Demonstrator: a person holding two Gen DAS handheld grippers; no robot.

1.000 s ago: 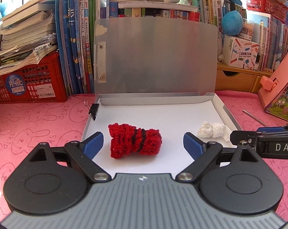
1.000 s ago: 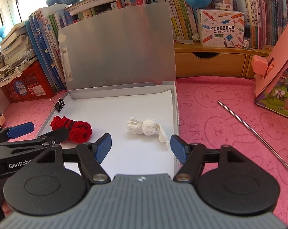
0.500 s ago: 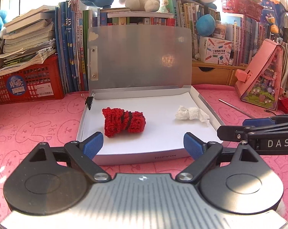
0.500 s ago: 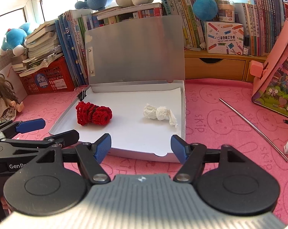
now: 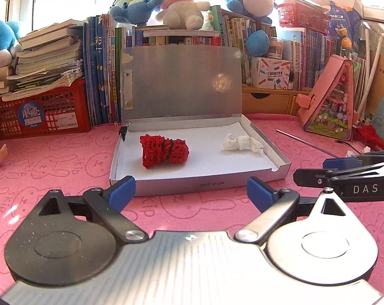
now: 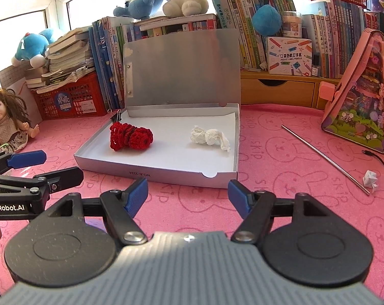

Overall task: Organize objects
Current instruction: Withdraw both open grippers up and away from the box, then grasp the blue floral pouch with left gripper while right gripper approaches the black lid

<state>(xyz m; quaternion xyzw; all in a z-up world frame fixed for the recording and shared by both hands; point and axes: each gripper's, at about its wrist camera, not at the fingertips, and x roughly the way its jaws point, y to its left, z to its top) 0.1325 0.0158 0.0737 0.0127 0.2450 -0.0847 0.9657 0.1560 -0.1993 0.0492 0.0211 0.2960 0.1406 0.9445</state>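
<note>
left gripper (image 5: pixel 190 194) and right gripper (image 6: pixel 188 195) pulled back off the box (image 5: pixel 212 185); both spread apart, empty | red knit piece (image 5: pixel 164 150) and crumpled tissue (image 5: pixel 242 143) lying inside, well apart | lid upright; likely closing next

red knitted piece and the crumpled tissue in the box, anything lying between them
Nothing. Between the red knitted piece and the crumpled tissue there is only the bare white floor of the box. Both wrist views show that gap clear.

Pink mat (image 6: pixel 181 203) before silver box (image 6: pixel 166 175) bare; upright lid (image 6: pixel 181 71) blocks rear approach.
</note>
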